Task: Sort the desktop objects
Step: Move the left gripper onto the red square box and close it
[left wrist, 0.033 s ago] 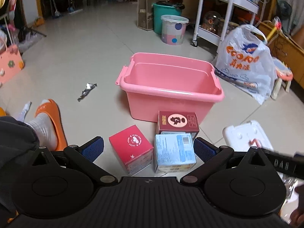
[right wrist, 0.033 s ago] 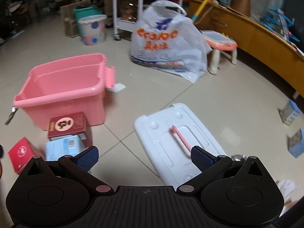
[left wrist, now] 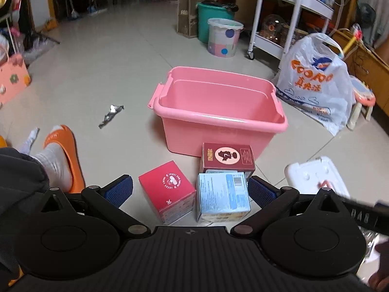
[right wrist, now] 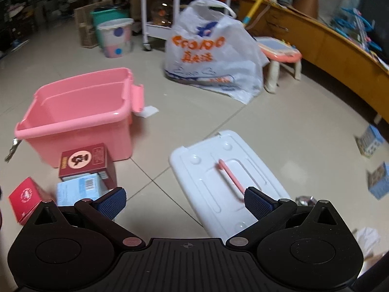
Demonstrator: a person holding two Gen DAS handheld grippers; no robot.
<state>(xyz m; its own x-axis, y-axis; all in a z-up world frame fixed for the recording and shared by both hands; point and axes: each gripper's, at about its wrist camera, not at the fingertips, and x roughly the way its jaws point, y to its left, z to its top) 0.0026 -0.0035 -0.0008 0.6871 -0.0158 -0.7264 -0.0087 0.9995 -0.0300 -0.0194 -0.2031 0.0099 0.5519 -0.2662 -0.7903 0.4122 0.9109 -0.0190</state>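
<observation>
An empty pink bin [left wrist: 218, 112] stands on the tiled floor. In front of it lie a dark red box [left wrist: 228, 157], a light blue box [left wrist: 222, 194] and a bright red box [left wrist: 166, 189]. My left gripper [left wrist: 189, 191] is open, its fingers either side of the blue and red boxes, above them. My right gripper [right wrist: 184, 203] is open and empty over the bin's white lid [right wrist: 226, 177], which has a pink handle. The pink bin [right wrist: 80, 116] and the three boxes also show at the left of the right wrist view.
A white shopping bag [left wrist: 316, 80] and a small stool [right wrist: 279, 53] stand behind. Two blue boxes [right wrist: 378, 180] lie at the right. A foot in an orange slipper [left wrist: 63, 153] is at the left, a foil wrapper [left wrist: 110, 115] beyond it. A dotted bucket [left wrist: 223, 36] stands far back.
</observation>
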